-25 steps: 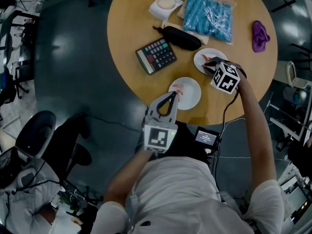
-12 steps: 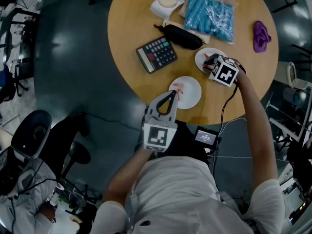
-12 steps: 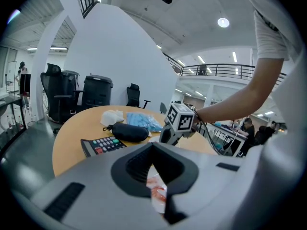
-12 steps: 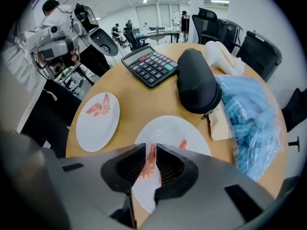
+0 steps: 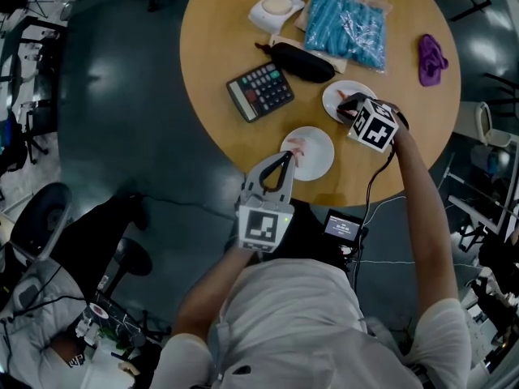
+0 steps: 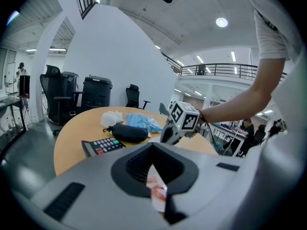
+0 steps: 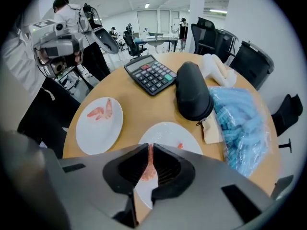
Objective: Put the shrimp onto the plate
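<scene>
As the right gripper [image 7: 149, 148] pinches a shrimp [image 7: 147, 169] over the far plate [image 7: 169, 131], a thin hold may let it drop; the left gripper [image 5: 288, 156] hangs closed, empty.

Head view: bright, even overhead light. Pale glare patches on the dark floor [image 5: 105, 71]; shadows on the table [image 5: 219, 39] short and soft. Gripper views: heavy fisheye bending, black corners. Ceiling lamps [image 6: 221, 22] flare white. Close to its lens, the left gripper [image 6: 153, 146] is slightly soft; distance sharper.
</scene>
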The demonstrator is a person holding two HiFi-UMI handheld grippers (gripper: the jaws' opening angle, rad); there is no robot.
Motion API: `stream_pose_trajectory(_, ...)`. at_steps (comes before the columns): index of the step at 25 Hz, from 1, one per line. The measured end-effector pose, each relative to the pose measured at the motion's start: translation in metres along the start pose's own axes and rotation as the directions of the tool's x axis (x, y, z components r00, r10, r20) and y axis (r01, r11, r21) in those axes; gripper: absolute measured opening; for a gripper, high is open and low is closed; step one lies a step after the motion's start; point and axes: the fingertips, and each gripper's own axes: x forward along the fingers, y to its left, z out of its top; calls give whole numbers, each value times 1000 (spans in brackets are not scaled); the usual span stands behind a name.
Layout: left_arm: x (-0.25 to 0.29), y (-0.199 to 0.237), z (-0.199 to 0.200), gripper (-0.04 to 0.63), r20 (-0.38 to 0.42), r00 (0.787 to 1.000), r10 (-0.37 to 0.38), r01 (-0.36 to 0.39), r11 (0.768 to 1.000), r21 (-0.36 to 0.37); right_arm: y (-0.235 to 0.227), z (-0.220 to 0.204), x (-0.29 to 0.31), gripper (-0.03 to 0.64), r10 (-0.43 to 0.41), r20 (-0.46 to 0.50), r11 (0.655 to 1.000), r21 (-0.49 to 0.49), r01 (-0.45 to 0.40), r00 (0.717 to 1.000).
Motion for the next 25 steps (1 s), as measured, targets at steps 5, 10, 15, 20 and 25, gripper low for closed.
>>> stream_pose_trajectory(5, -4, 4, -4, 8, -1, 1000, 7, -7, 1000, 15, 22, 33, -29, 41, -101, 145, 993, 79, 90, 984)
stream_pose_trajectory(10, -6, 1, 5, 8, 25, 1000, 10, -10, 1000, -8, 61, 51, -22, 41, -239, 244, 922, 360, 141, 940)
stream_pose_trajectory(15, -14, -1, 8, 8, 32, 999, -8, 8, 1000, -1, 75, 60, 3, 41, -297, 230, 879, 446, 171, 927)
stream_pose_trajectory(20, -20, -3, -2, 8, 14, 1000, -22, 22, 1000, 9, 73, 60, 15, 41, -329, 189, 865, 452, 216, 925)
stream_pose_trajectory(25, -25, -1, -7, 8, 13, 1000, -14, 14, 1000, 4, 73, 57, 21, 43, -345, 167, 857, 458, 238, 924)
